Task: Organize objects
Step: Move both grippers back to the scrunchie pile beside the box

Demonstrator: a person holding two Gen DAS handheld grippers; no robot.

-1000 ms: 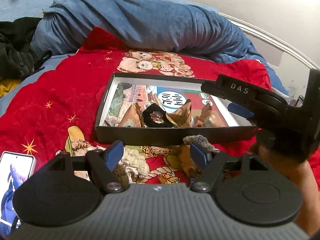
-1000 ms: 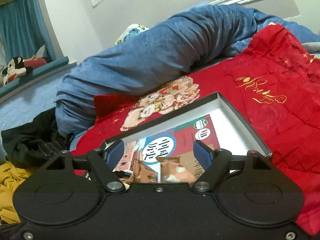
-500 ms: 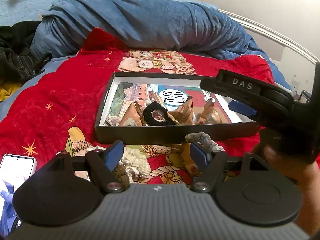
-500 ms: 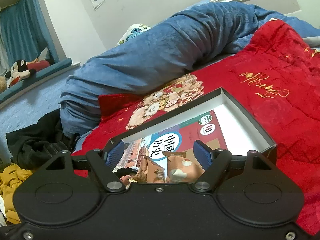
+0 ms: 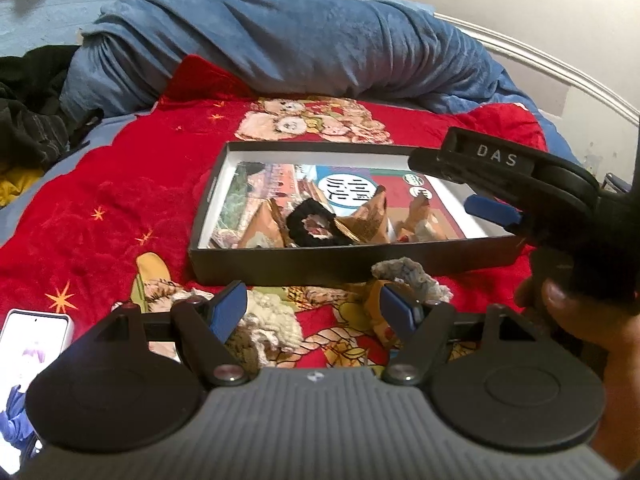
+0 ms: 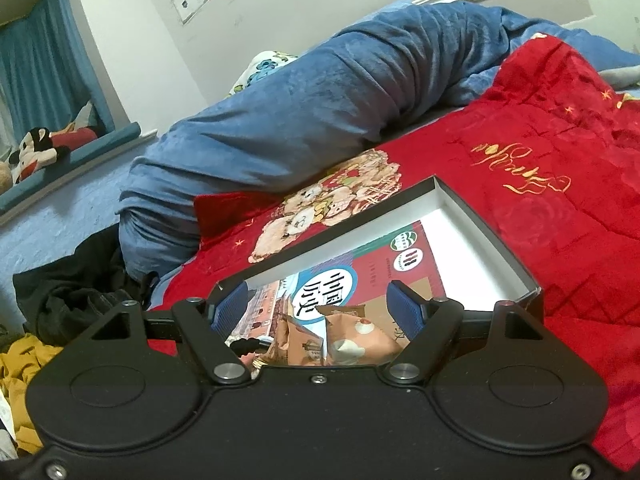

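R gripper has pulled back over the box, open & empty; snack pkts now inside. L gripper open near knit scrunchies on bed, prob next.

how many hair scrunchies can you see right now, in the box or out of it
3. A black scrunchie lies inside the black box. A cream scrunchie and a grey scrunchie lie on the red blanket in front of it. Snack packets in the box may hide more.
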